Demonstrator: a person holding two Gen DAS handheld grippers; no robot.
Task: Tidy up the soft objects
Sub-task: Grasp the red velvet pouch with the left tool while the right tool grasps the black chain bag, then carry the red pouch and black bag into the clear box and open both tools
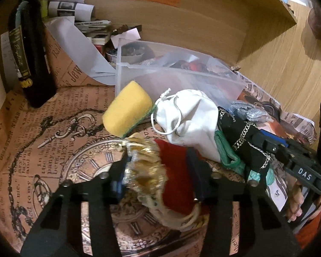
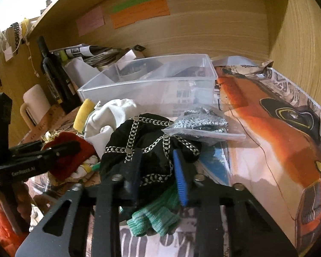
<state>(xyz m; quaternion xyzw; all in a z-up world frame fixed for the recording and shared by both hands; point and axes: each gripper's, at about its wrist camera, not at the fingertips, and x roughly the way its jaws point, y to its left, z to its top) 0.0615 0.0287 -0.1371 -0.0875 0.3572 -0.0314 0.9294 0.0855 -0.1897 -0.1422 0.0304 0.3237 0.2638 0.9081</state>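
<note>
My left gripper (image 1: 158,156) is shut on a red pouch with gold trim (image 1: 175,171), held just above the paper-covered desk. My right gripper (image 2: 158,165) is shut on a black cloth with silver chain trim (image 2: 152,147); a green knit glove (image 2: 156,218) hangs under it. A white drawstring bag (image 1: 192,117) and a yellow sponge (image 1: 128,109) lie between the grippers and the clear plastic bin (image 2: 152,85). A silver scourer in a plastic bag (image 2: 203,124) lies in front of the bin.
A dark wine bottle (image 1: 30,49) stands at the left. Papers and magazines (image 1: 79,17) pile behind the bin. A white mug (image 2: 34,105) sits far left. Wooden shelf walls (image 2: 299,42) close the back and right. A car poster (image 2: 278,132) covers the right desk.
</note>
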